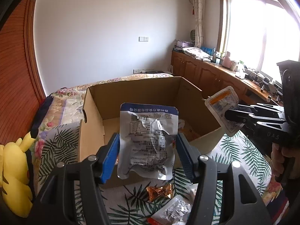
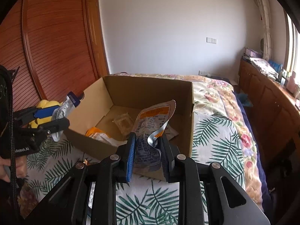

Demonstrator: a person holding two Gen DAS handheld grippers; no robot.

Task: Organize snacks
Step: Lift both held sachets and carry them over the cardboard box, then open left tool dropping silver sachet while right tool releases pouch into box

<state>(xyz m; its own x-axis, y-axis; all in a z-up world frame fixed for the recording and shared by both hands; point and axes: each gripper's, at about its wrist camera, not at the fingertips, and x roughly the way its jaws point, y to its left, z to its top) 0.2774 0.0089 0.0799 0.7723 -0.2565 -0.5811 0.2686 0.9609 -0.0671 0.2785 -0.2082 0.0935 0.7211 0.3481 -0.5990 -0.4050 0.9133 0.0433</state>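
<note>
I've got a packet in each gripper and both are up at the cardboard box, so this is the drop-in step. My left gripper is clamped on a silver pouch with a blue top band, held upright just ahead of the fingers, with the box's near wall right behind it and the open cavity beyond. My right gripper is pinched narrow on a white packet with an orange label; its top edge curls over, and it hangs above the near rim with the box floor ahead and below. A few snacks already lie in there, a clear wrapped one among them. Loose ones sit on the palm-leaf sheet below my left fingers: a gold-foil candy and another silvery packet. Next, I reckon, both grippers want carrying forward past the rim before letting go, since the left pouch looks short of the opening.
</note>
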